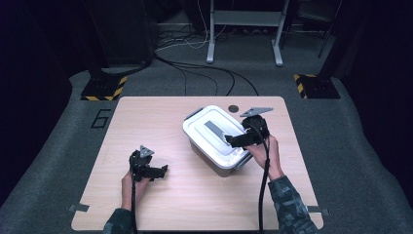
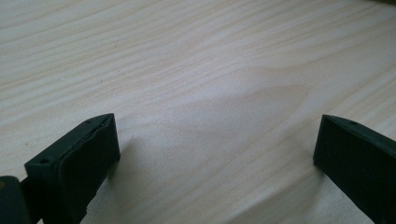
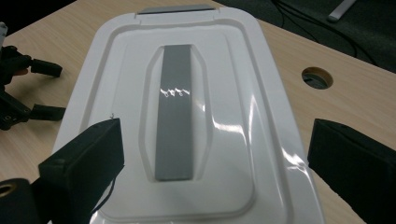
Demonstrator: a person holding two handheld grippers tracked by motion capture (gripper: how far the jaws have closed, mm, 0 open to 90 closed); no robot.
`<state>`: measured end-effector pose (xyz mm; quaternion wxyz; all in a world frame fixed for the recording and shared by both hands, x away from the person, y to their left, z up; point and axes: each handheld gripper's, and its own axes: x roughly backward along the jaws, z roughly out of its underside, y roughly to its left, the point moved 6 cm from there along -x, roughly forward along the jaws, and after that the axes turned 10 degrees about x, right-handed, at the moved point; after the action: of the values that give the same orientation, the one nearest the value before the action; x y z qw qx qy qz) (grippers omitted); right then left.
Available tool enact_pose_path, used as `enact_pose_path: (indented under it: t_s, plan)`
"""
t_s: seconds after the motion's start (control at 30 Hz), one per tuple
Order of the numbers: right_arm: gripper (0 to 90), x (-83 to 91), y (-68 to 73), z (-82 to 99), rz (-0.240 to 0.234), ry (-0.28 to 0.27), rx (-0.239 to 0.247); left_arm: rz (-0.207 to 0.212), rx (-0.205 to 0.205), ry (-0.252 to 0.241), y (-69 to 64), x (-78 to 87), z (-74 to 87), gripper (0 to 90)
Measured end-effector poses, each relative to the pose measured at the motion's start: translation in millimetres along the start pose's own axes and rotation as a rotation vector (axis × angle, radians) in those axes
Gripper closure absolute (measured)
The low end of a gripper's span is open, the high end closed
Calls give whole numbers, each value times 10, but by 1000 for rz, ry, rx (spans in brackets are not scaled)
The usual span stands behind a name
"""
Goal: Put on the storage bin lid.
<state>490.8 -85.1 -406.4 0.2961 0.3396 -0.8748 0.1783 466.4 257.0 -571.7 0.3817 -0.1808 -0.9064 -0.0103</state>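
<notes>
A white plastic storage box with a grey handle strip on its lid (image 1: 217,138) sits right of the pale wooden tabletop's (image 1: 146,117) centre. The right gripper (image 3: 210,154) hovers over its near-right end, jaws spread, empty, looking along the strip. The left gripper (image 2: 217,149), also spread, rests well apart.

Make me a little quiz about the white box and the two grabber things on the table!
1. True or false: the right gripper is squeezing the grey handle on the lid of the white box.
2. What lies between the jaws of the left gripper? A) a latch B) bare wooden table C) a cable
3. Fill in: the box's lid is ____ (on or off).

Key
1. False: its jaws stand wide apart above the lid, gripping nothing.
2. B
3. on
</notes>
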Motion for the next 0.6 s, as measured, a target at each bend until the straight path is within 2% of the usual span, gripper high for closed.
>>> enact_pose_path:
  t_s: [0.3,0.43,0.6]
  plan:
    - [24,317,-173,321,53,-21,-52,0,0,0,0,0,0,0]
    - [24,450,-269,539,79,-31,-91,-2,-1,3,0,2,1,0]
    - [24,560,-369,862,106,-19,-141,-2,-2,7,1,5,1,1]
